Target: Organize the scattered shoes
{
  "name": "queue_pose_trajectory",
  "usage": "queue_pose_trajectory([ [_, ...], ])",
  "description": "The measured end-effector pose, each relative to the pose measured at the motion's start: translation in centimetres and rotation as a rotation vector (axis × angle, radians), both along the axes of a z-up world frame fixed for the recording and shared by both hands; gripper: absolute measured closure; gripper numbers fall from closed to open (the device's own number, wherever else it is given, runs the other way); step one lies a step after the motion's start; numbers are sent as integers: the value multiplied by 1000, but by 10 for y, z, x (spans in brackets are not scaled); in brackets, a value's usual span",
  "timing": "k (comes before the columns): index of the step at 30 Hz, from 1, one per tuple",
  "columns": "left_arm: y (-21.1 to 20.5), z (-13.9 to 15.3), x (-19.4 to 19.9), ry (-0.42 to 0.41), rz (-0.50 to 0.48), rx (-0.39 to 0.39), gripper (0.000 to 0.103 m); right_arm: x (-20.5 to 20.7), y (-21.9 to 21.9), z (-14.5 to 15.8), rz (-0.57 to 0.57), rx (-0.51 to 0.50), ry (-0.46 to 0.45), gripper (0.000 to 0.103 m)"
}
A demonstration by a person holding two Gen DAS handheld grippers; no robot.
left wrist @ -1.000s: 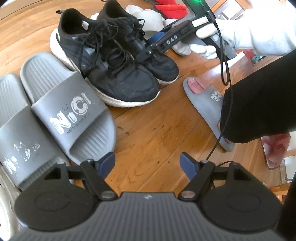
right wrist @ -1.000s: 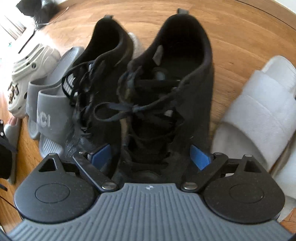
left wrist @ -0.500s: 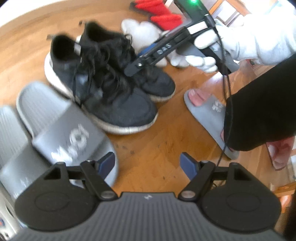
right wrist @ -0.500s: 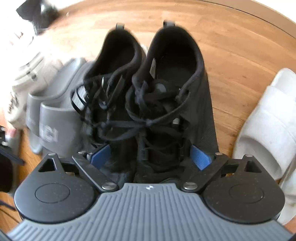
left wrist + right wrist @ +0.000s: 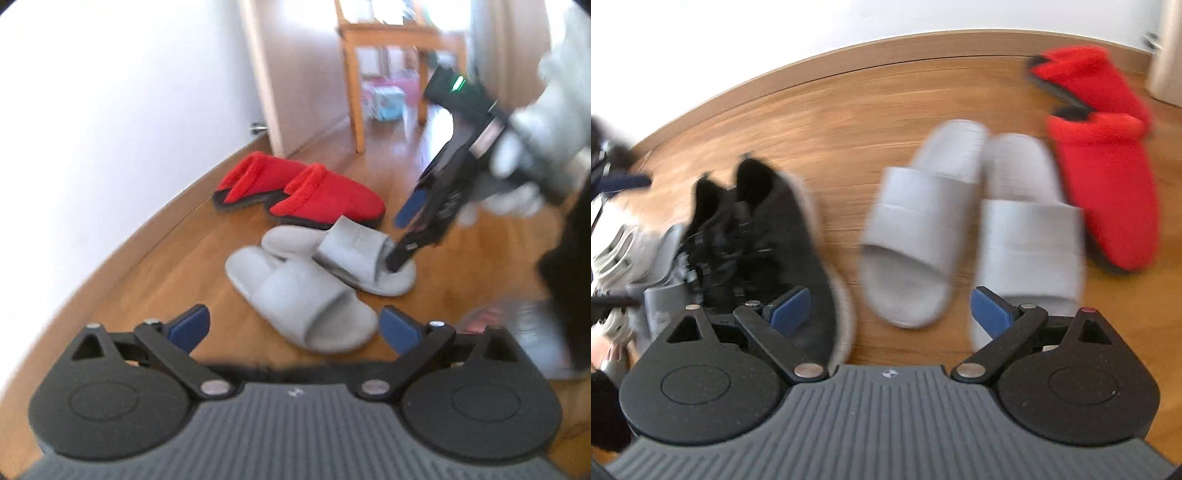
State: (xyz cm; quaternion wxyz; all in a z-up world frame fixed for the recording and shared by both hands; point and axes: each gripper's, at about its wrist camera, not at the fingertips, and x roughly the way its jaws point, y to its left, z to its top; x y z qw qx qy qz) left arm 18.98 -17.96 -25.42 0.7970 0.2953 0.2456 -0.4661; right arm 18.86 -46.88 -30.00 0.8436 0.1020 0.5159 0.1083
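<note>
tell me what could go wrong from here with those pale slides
The pale grey slides overlap, one resting on the other, so lifting either may drag its mate out of line. In the left wrist view the right gripper pokes at the far slide's strap, and a push could shove it toward the red slippers. Both views are blurred, so aim may be off.

both views share pale slides [image 5: 301,295].
</note>
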Motion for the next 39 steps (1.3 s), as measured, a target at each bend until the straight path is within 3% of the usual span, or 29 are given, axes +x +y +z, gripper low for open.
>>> queue_pose_trajectory([
  [6,-78,-38,27,-14,-152,120,4,-13,-39,-7,-77,-4,-32,8],
  [10,-115,-75,50,-36,-176,221,4,-14,-46,-9,-92,15,-45,7],
  [13,-131,-96,66,78,-190,301,4,-14,-51,-10,-104,29,-55,7],
  [14,-134,-104,72,166,-178,330,4,-14,-53,-11,-108,34,-58,7],
  [20,-131,-110,67,267,-36,317,4,-13,-57,-15,-108,56,-62,6],
  [22,-125,-104,66,371,33,278,4,-12,-54,-15,-96,60,-69,6],
  [24,-120,-98,63,398,56,260,9,-10,-51,-15,-87,65,-78,6],
  [27,-98,-70,60,309,173,216,10,-3,-40,-14,-72,86,-107,6],
  [32,-24,5,54,327,448,114,9,19,-12,-23,-36,125,-119,6],
  [39,37,78,2,240,588,134,9,76,45,-63,-2,49,-67,7],
])
